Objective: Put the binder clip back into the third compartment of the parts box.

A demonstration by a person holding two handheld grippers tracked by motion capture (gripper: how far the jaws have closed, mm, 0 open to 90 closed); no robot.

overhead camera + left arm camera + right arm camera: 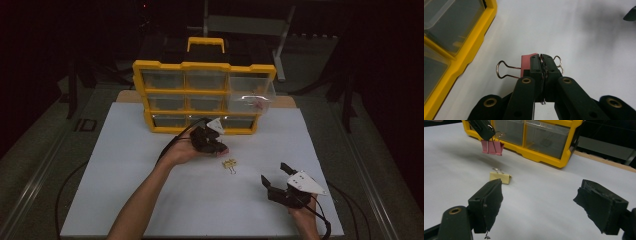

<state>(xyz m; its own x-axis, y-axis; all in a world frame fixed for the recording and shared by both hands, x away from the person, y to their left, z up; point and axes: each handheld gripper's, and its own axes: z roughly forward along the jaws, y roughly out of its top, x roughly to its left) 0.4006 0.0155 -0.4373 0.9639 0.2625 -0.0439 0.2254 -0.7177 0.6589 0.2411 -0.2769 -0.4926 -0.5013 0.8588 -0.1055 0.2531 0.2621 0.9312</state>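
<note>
Above the white table (150, 200), left tongs (541, 62) clench a pink binder clip (492, 147), seemingly by its wire handle.

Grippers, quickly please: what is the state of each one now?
Left gripper: shut on the pink metal binder clip, lifted off the white table.
Right gripper: open, holding nothing.

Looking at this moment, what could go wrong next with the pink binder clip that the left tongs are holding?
1. The left tongs pinch the pink binder clip only by its wire handles, above the white table; it may swing or slip out and fall.
2. The yellow binder clip lies just below, so a drop could knock it.
3. One drawer of the yellow organizer stands pulled out; a careless lift might bump its edge.
</note>
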